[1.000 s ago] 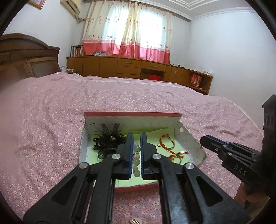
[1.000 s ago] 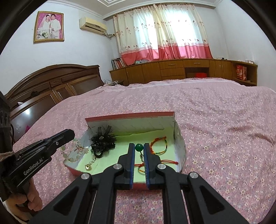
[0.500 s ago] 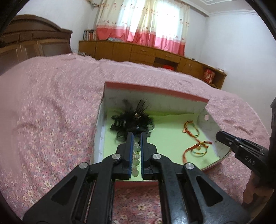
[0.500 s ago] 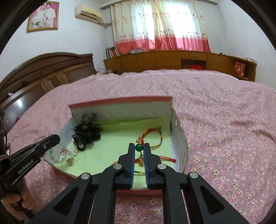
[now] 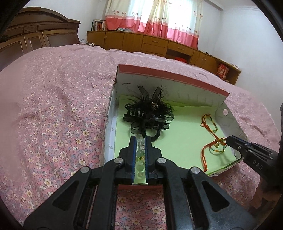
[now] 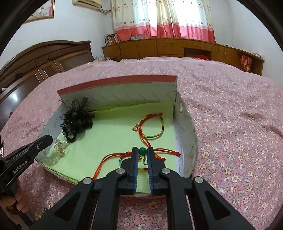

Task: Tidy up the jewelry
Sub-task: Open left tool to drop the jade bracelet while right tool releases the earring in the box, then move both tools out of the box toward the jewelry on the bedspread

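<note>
Left gripper, right gripper: black linkage arms, silver pivot screws, blue ribbed pads. White lettering: "GenRobot.AI" left, "DAS" right.

Premises: a home bedroom. Evidence: a bed under a pink floral spread, dark wooden headboard, low wooden cabinets beneath a curtained window, wall air conditioner, framed picture.

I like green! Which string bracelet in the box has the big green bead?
The red cord bracelet pinched by the right gripper; the rainbow woven bracelet behind carries none.
</note>
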`<state>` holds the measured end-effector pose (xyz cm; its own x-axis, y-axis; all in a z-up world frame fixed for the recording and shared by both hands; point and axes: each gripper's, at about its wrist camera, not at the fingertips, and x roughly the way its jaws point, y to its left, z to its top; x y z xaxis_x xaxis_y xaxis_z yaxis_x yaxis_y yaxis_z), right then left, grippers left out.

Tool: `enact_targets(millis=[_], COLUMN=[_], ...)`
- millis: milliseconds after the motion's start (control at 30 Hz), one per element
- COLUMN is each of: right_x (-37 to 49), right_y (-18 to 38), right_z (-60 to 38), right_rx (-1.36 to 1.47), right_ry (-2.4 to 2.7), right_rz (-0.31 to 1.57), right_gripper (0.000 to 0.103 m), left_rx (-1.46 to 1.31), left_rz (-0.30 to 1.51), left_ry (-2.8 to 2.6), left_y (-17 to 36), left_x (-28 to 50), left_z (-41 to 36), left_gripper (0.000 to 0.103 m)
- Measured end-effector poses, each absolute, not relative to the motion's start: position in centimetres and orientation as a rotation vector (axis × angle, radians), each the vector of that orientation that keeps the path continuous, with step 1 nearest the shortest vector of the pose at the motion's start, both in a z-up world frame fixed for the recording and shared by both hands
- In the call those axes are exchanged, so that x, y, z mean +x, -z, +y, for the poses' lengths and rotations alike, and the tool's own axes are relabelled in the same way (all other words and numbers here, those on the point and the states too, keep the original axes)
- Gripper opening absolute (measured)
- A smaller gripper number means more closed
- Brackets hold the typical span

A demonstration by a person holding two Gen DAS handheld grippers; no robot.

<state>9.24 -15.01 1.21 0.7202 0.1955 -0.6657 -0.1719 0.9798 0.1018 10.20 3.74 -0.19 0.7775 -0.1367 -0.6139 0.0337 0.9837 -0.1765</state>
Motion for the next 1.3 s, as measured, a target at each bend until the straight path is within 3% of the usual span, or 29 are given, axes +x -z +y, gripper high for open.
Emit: enact_targets(millis=[67,200,267,300,367,1300], right_x=[9.3,9.3,9.2,9.2,9.0,1.8], right_y=[-1.2,-1.2,-1.4,-1.5,-1.8,-6.3], right_z=[-15.0,-15.2,-15.3,-15.3,-15.6,-18.0], right_rx=[0.032,0.046,0.058,0.065,0.087,0.162], right_ry=[-0.202,-0.209,-0.215,-0.217,-0.223,-0.241], right_rz=[0.746,0.751,0.749,0.747,0.734,0.663], right_gripper=[0.011,0.012,0.017,0.025,0.032,0.034], left_rx=[-0.153,-0.145,-0.147,-0.147,-0.149,-0.169], left_rz=[0.678,0.682,0.685,0.686,0.686,0.729], left_ry=[0.094,0.089,0.091,0.091,0.093,0.181], left_y=[0.2,0.0,-0.2,-0.3,-0.6,-4.5], left_x=[10.3,10.4,10.3,10.2,10.0,4.3], left_z=[3.6,3.2,3.2,3.2,3.3,3.1], left_gripper=[0.005,0.022,0.025,0.026,0.027,0.030])
